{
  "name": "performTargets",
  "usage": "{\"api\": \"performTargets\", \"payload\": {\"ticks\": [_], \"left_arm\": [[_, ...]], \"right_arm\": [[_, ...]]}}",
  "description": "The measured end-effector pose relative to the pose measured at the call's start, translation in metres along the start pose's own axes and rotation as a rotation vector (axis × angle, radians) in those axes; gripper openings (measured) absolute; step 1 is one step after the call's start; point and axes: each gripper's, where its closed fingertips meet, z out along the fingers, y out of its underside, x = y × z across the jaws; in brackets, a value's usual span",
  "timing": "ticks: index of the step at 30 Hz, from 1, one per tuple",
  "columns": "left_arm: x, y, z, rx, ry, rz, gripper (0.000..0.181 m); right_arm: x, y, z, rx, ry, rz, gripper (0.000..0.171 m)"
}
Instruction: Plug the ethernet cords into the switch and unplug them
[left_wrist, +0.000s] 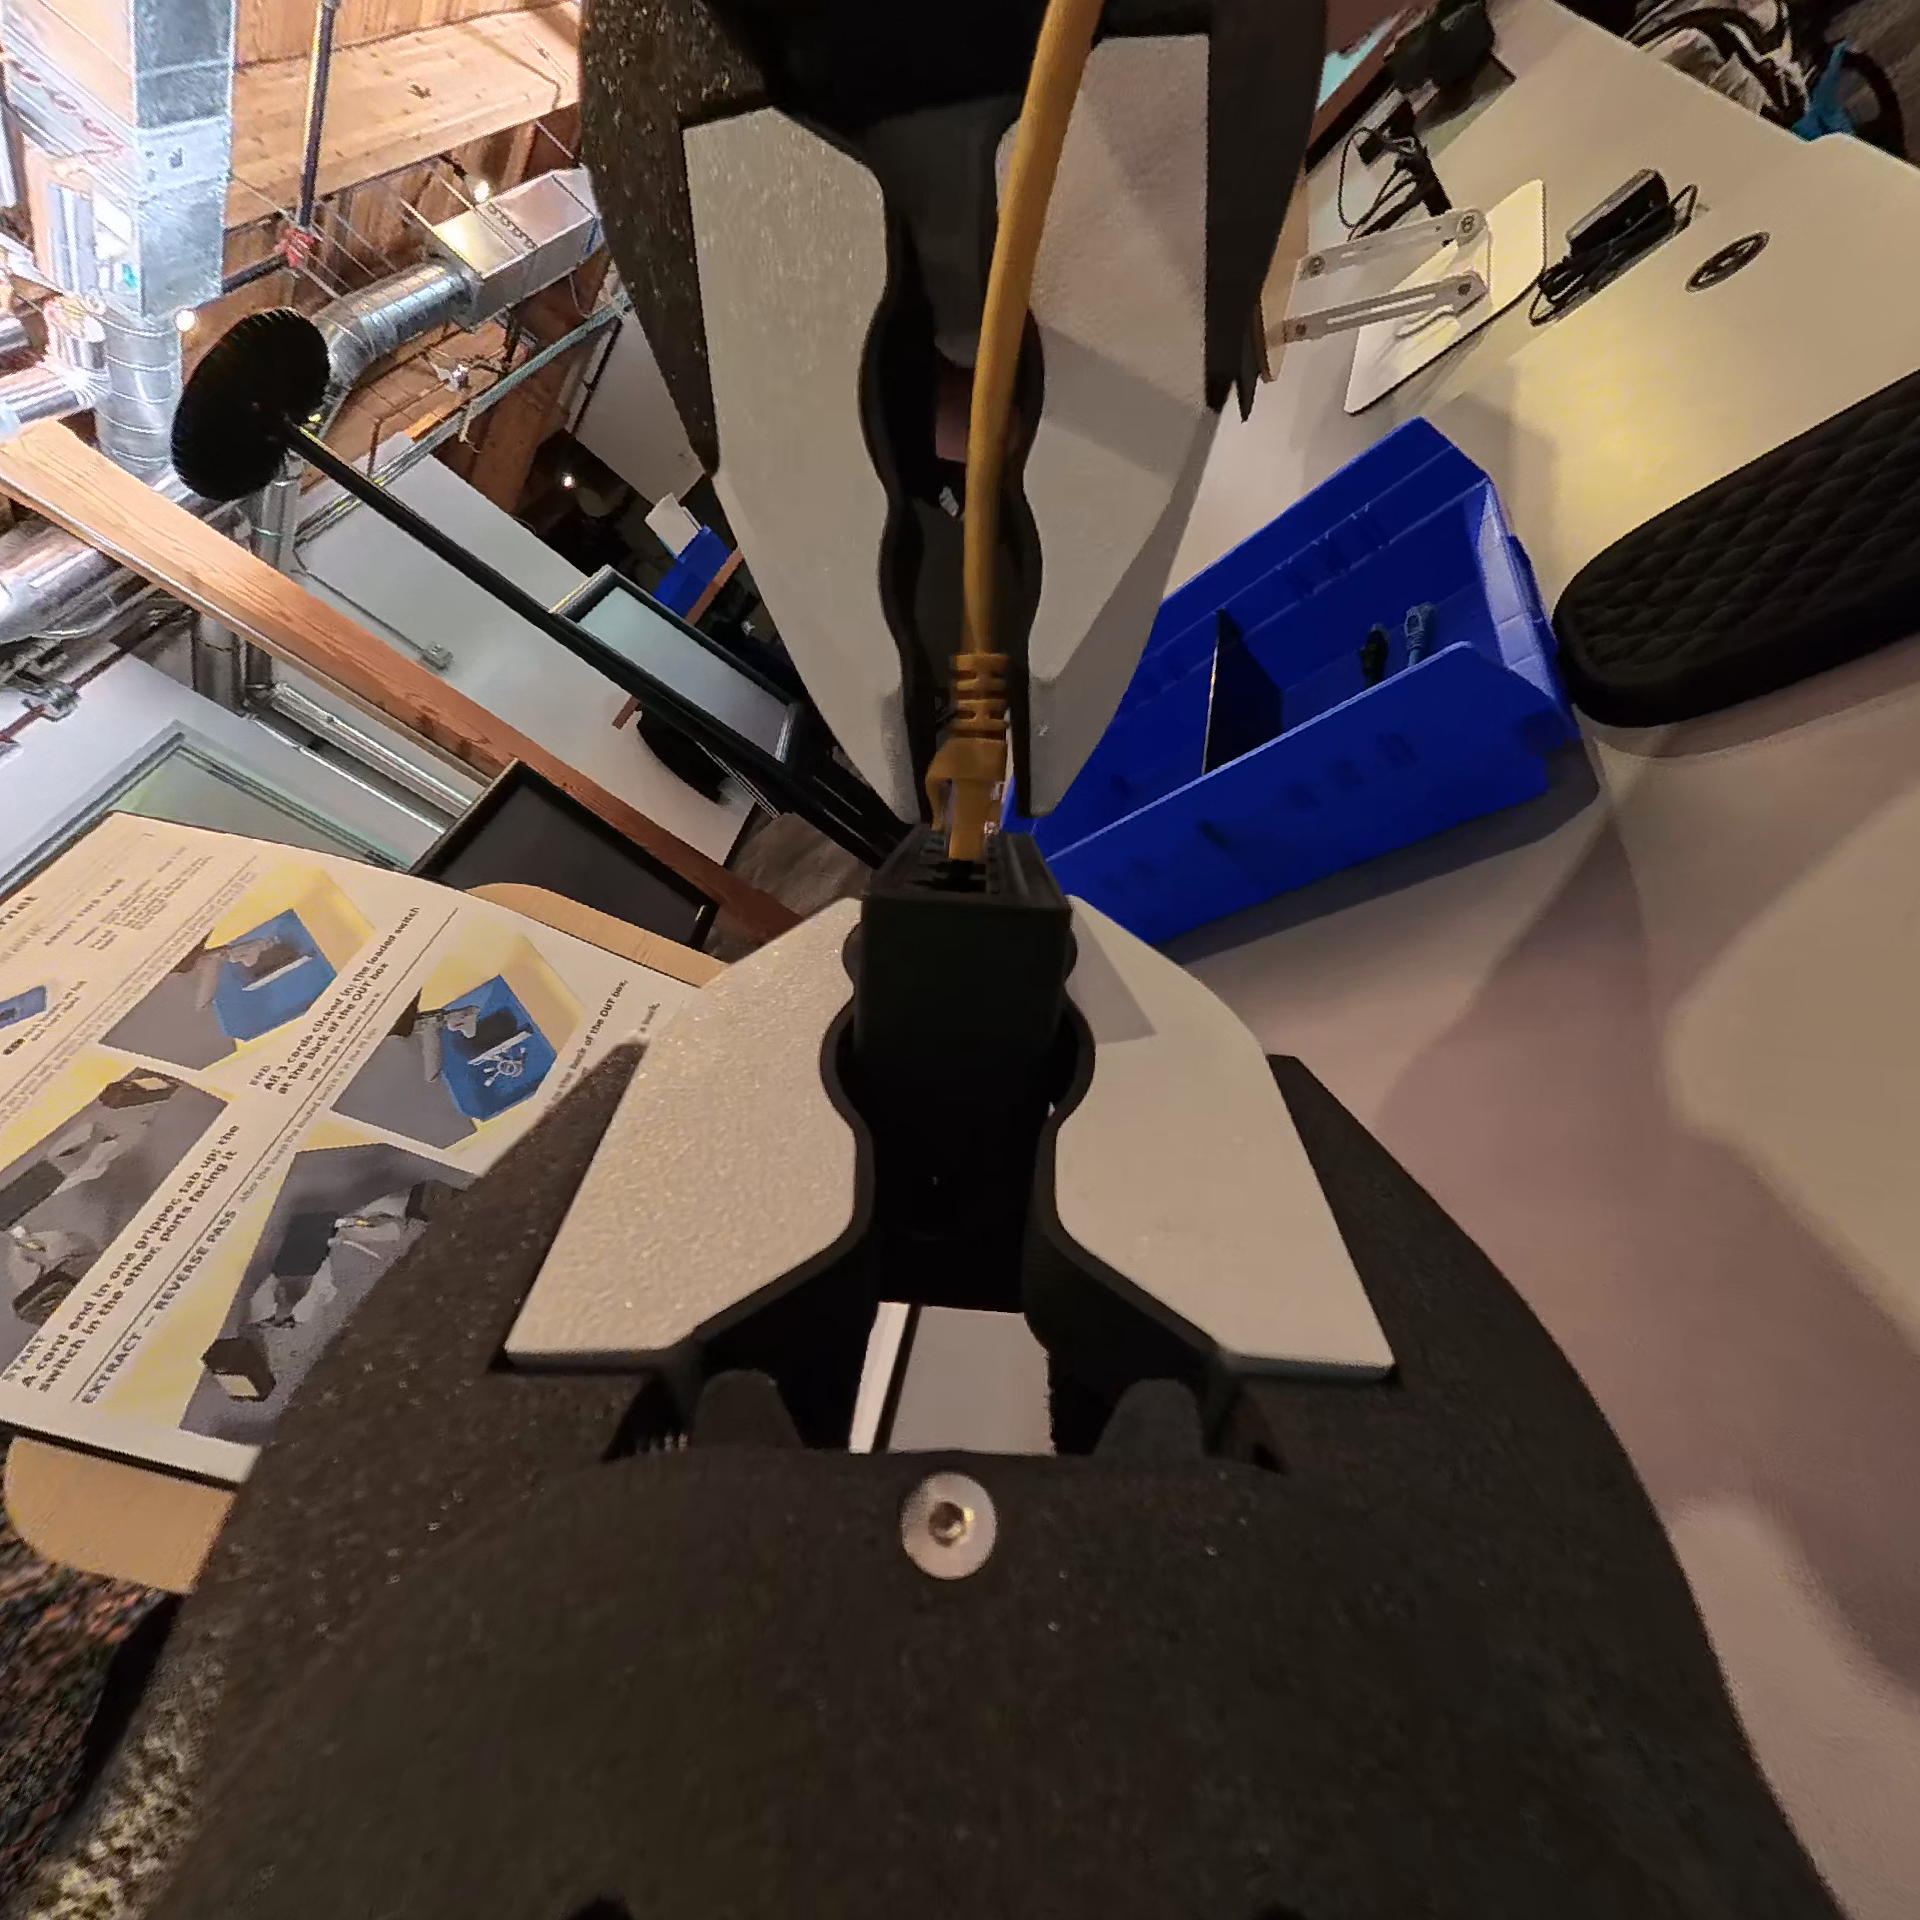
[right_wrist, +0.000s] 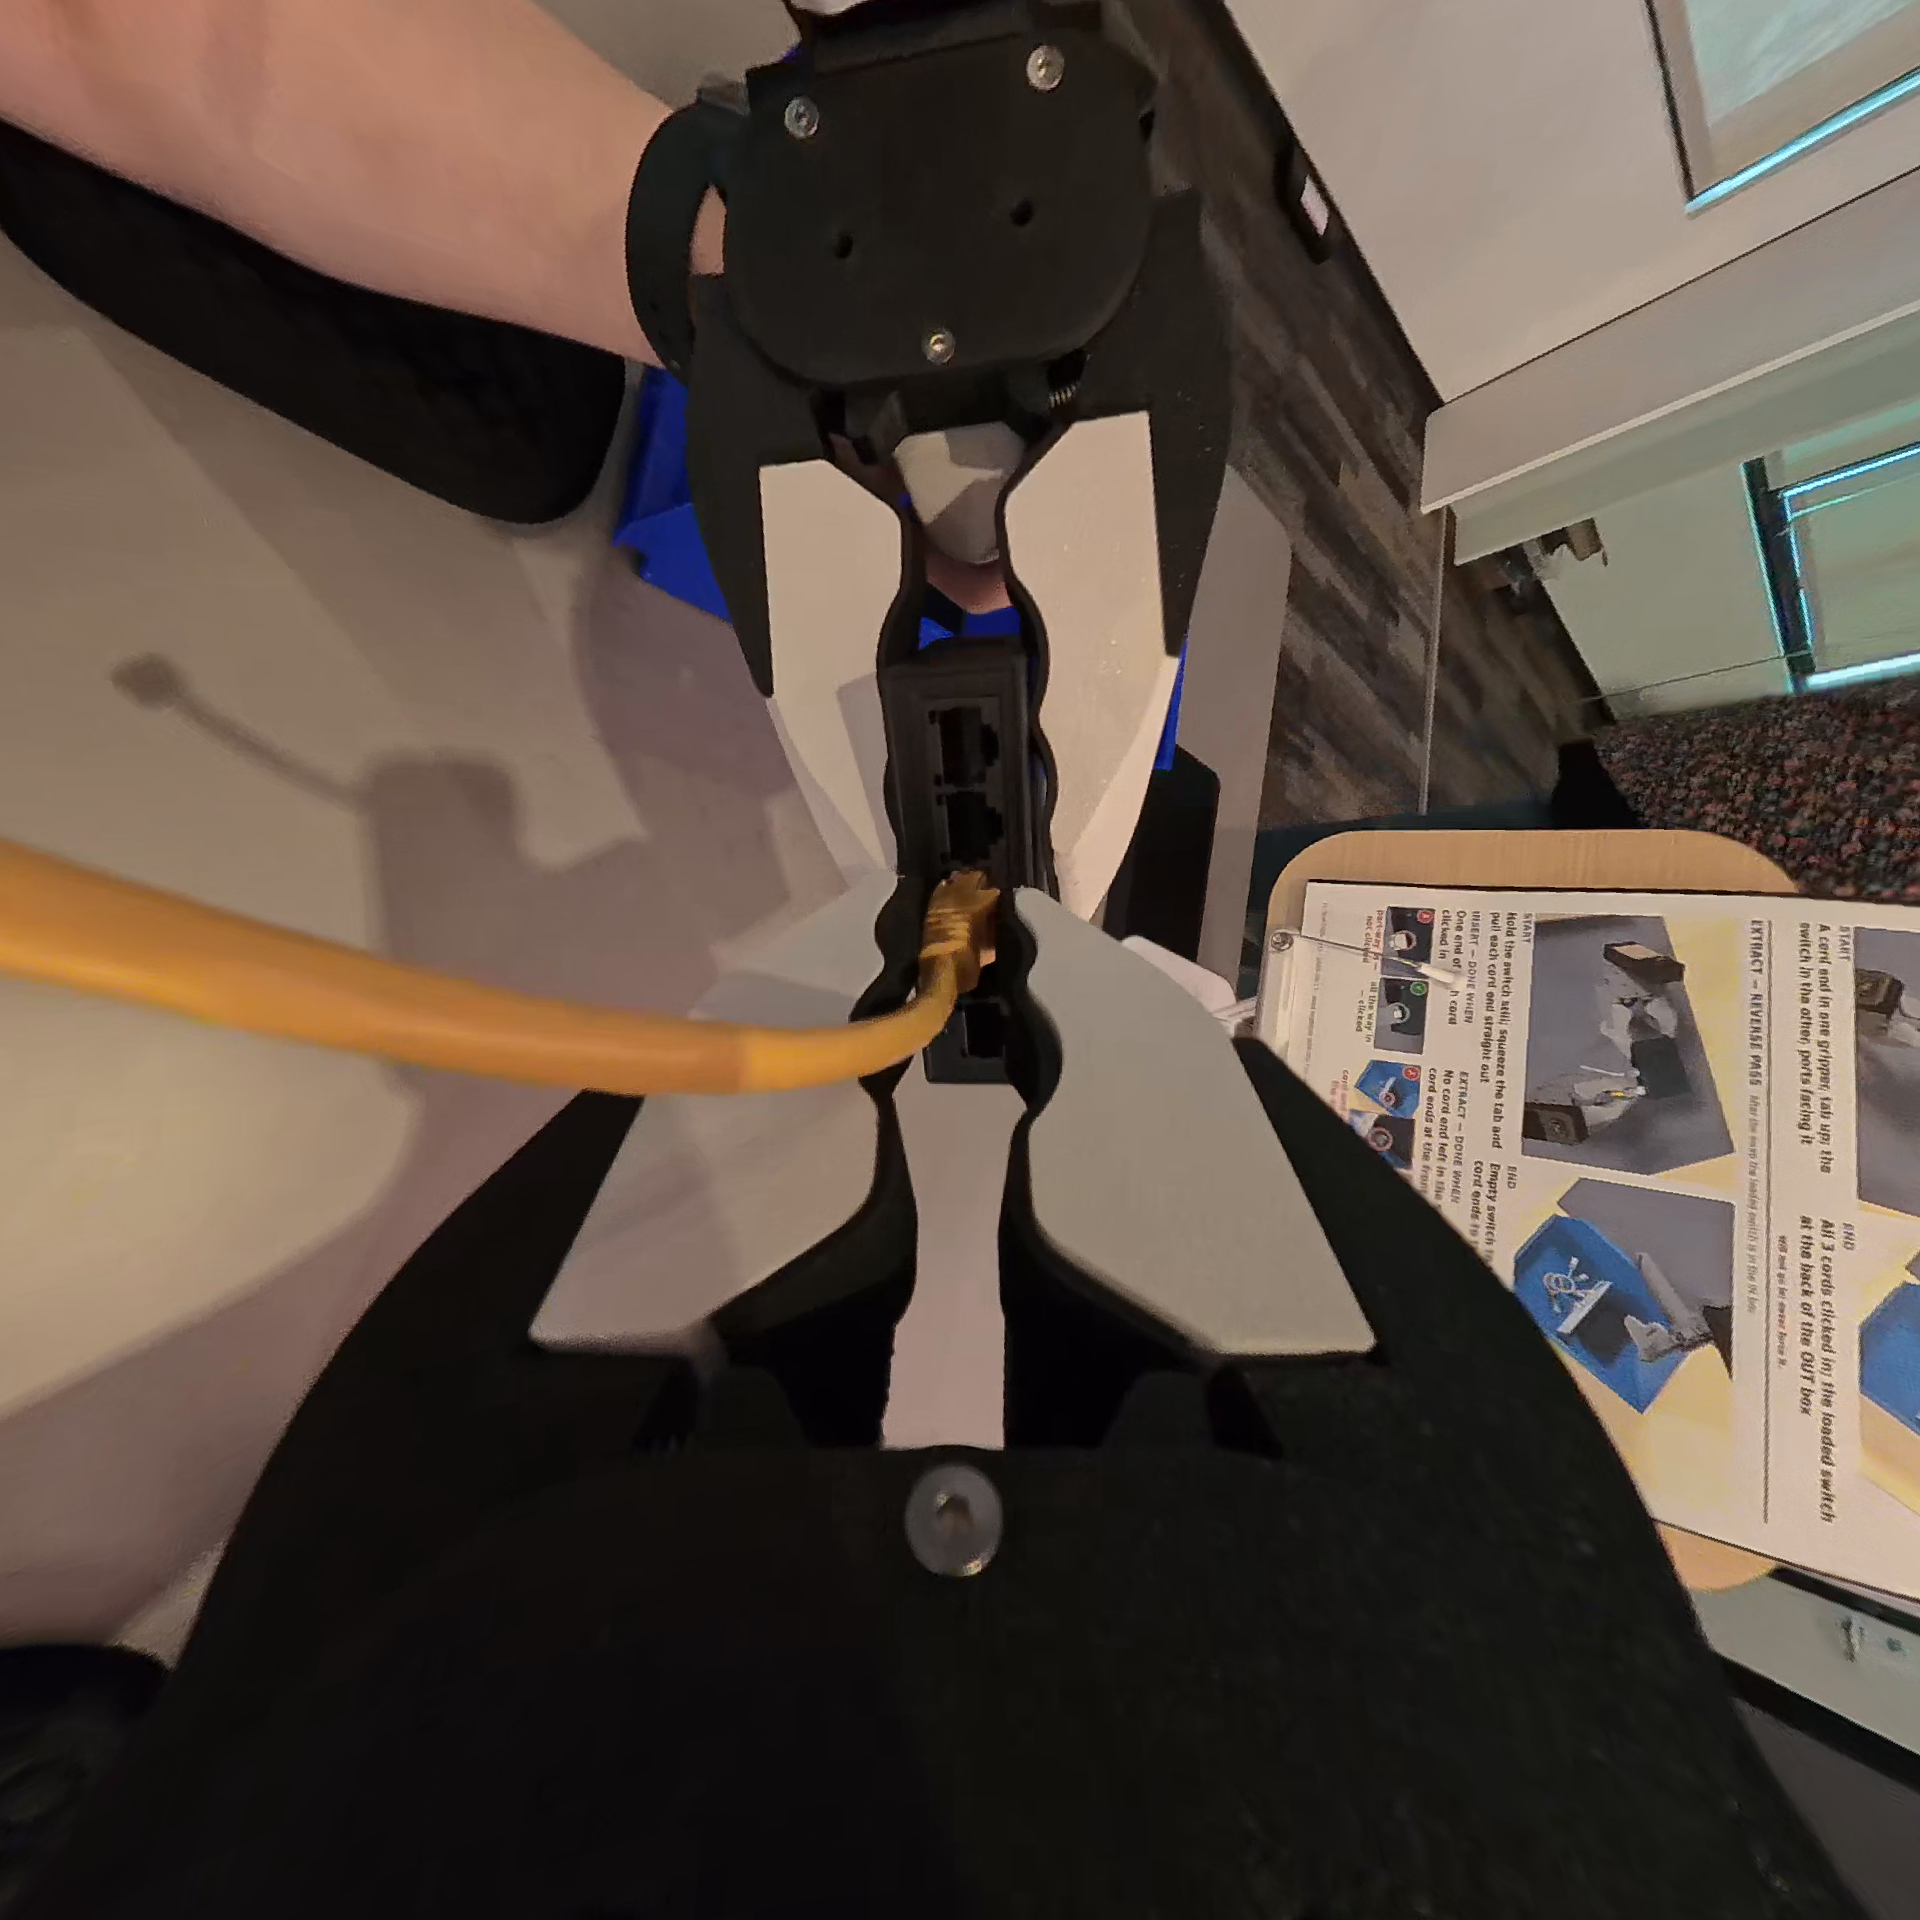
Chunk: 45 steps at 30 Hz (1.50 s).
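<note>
Switch (left_wrist: 964, 997) is the landmark here, so everything's relative to that. It's a small black box and my left gripper (left_wrist: 961, 1023) is clamped on its body, port face pointing away from the camera. In the right wrist view the same switch (right_wrist: 964, 748) shows its column of ports facing me, with the left gripper (right_wrist: 961, 665) pinching it from the far side.

My right gripper (right_wrist: 958, 940) is closed on the yellow plug (right_wrist: 958, 920) of the yellow ethernet cord (right_wrist: 468, 1013), right at the port face. The plug sits at a port partway down the column; the two ports above it look empty and there's another one visible below. From the left wrist view the plug (left_wrist: 971, 774) has its tip in the switch, but I honestly can't tell if it's clicked all the way home. The right gripper (left_wrist: 966, 727) comes in from beyond the switch with the cord (left_wrist: 1003, 343) running up between its fingers.

Just to the right of the switch in the left wrist view, a blue bin (left_wrist: 1340, 717) sits on the white counter (left_wrist: 1558, 1039), with a couple of small cord ends inside. Left of the switch, an instruction sheet (left_wrist: 260, 1060) lies on a wooden board.
</note>
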Motion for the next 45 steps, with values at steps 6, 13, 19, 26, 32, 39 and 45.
{"api": "performTargets", "payload": {"ticks": [6, 13, 19, 26, 32, 39, 45], "left_arm": [[0.001, 0.006, 0.002, -0.016, 0.013, -0.014, 0.029], [0.006, 0.015, 0.008, -0.07, 0.027, 0.007, 0.029], [0.008, 0.025, 0.013, -0.157, 0.006, 0.063, 0.029], [0.011, 0.032, 0.019, -0.208, -0.006, 0.088, 0.029], [0.004, 0.022, 0.018, -0.148, -0.032, 0.02, 0.029], [0.006, 0.02, 0.028, -0.093, -0.073, 0.016, 0.033], [0.013, 0.02, 0.031, -0.118, -0.026, -0.048, 0.031]], "right_arm": [[0.001, 0.006, 0.004, -0.03, -0.013, 0.006, 0.011], [-0.003, 0.015, 0.007, -0.067, -0.042, 0.027, 0.011], [-0.005, 0.025, 0.009, -0.125, -0.054, 0.024, 0.011], [-0.008, 0.032, 0.01, -0.143, -0.065, 0.05, 0.011], [-0.001, 0.025, 0.004, -0.081, -0.009, 0.066, 0.01], [-0.002, 0.03, 0.002, -0.057, -0.015, 0.102, 0.01], [-0.006, 0.034, 0.0, -0.02, -0.036, 0.13, 0.011]]}}
